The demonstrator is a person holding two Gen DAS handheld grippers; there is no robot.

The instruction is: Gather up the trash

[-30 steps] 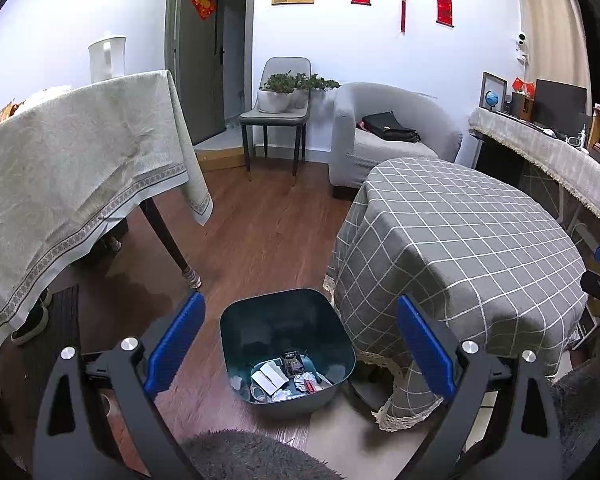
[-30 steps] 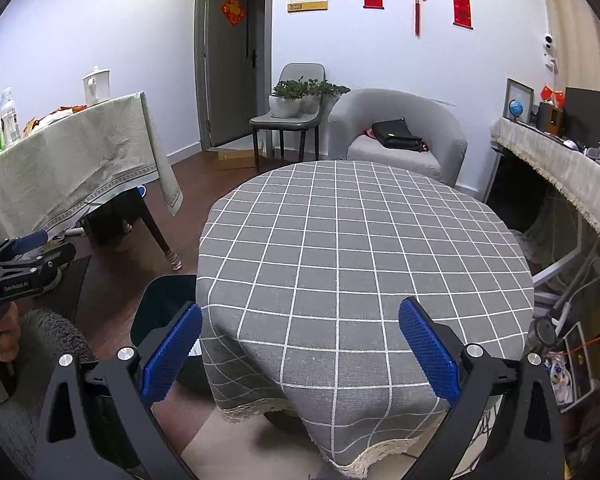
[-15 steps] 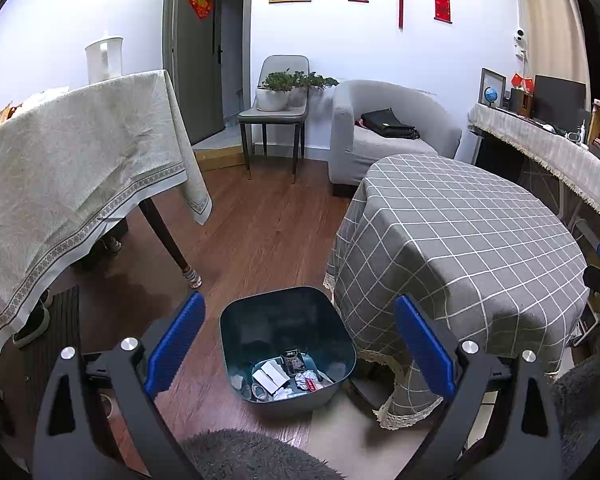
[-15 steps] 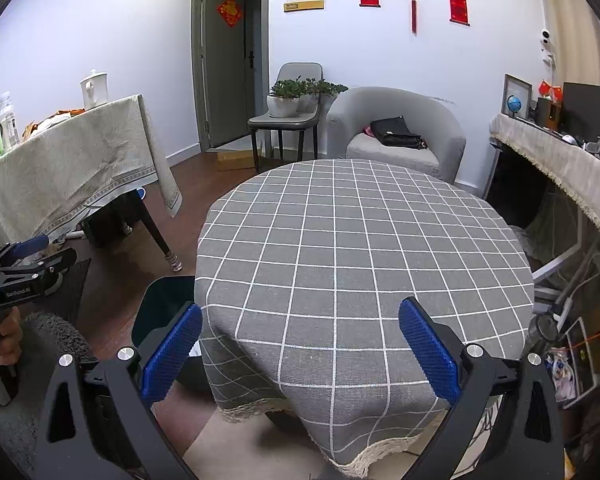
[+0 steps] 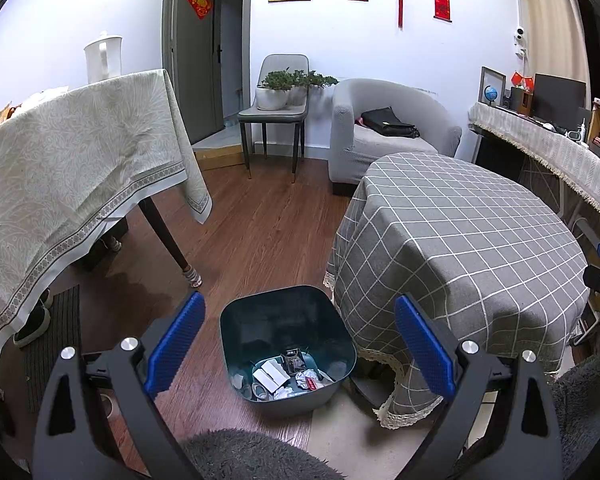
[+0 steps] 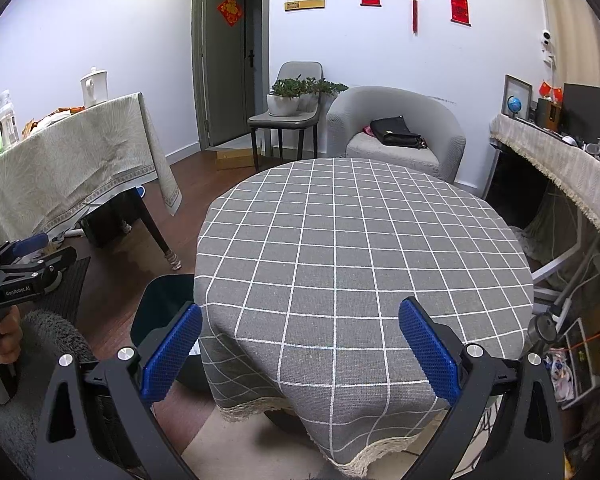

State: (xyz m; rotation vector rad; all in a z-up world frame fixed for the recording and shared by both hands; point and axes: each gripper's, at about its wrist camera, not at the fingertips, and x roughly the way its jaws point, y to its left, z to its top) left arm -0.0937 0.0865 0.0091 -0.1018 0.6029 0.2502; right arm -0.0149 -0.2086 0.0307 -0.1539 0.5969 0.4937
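- Trash (image 5: 284, 376) lies in the teal bin (image 5: 286, 322) on the floor beside the checked tabletop (image 6: 360, 248), unchanged from a second ago.
- Left tool (image 5: 298, 344) stays released above the bin.
- Right tool (image 6: 300, 350) stays released over the tabletop.

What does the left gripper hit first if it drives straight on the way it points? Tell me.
Most likely the teal trash bin on the floor: it sits between the open fingers of the left gripper, with wrappers and crumpled paper in its bottom. Nothing shows in between, though depth is hard to judge.
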